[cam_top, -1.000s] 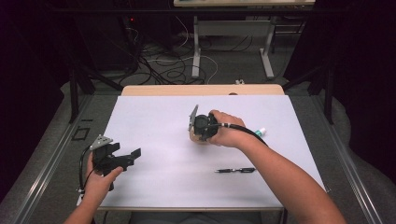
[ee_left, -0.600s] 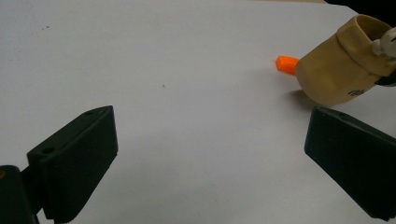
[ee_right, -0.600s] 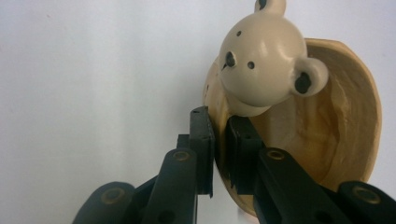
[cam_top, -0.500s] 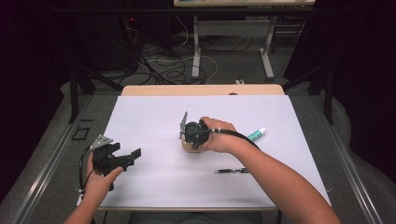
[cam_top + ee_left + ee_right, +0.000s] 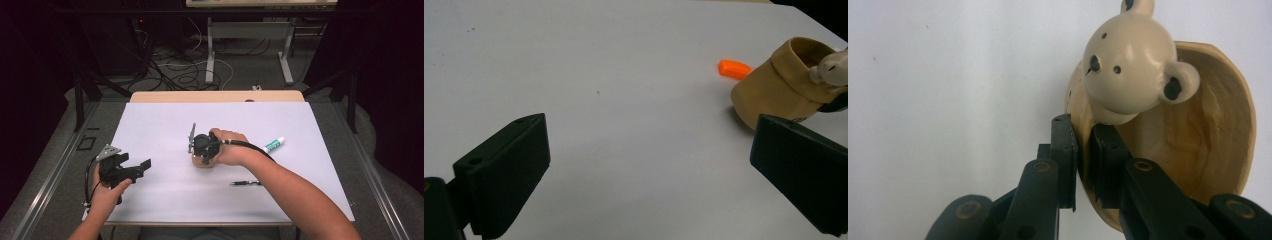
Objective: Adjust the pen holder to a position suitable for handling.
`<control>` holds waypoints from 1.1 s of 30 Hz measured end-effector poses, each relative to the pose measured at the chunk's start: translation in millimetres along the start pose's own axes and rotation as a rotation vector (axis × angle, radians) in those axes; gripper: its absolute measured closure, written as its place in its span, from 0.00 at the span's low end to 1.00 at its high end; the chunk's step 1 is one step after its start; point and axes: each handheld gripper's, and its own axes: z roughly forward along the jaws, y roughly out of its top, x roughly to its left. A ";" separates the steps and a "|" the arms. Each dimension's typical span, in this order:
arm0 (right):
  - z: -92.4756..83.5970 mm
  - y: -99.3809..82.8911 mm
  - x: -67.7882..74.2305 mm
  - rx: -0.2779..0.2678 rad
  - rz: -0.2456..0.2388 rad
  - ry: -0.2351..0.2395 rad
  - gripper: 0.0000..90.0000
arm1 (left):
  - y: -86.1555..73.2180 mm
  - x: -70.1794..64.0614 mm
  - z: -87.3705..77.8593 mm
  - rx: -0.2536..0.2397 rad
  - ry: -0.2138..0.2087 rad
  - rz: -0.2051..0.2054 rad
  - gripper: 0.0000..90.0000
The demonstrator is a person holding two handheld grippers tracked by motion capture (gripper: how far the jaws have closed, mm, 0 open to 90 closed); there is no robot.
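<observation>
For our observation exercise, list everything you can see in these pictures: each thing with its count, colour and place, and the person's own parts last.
Table: one, white top, wooden far edge, centre of the high view.
Pouch: one, tan, with a cream bear head at its rim; stands mid-table, its rim between the right gripper's jaws.
Orange piece: one, orange, on the table beyond the pouch in the left gripper view.
Tube: one, white with green print, right of the pouch.
Pen: one, dark, near the right forearm.
Cables: several, dark and white, on the floor beyond the table.
Left gripper: one, black, jaws wide apart, above the table's near left.
Right gripper: one, black, closed on the pouch's rim.
</observation>
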 end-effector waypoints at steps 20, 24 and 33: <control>9.3 7.2 0.2 0.010 0.012 0.053 0.91 | 0.1 0.1 -0.1 -0.001 -0.001 0.000 0.03; 11.9 7.0 -1.9 0.003 0.010 0.052 0.91 | 0.1 -0.1 -0.1 0.000 -0.002 0.003 0.03; 11.7 6.9 -2.8 0.000 -0.008 0.054 0.91 | 0.1 0.2 0.3 -0.001 -0.002 0.000 0.03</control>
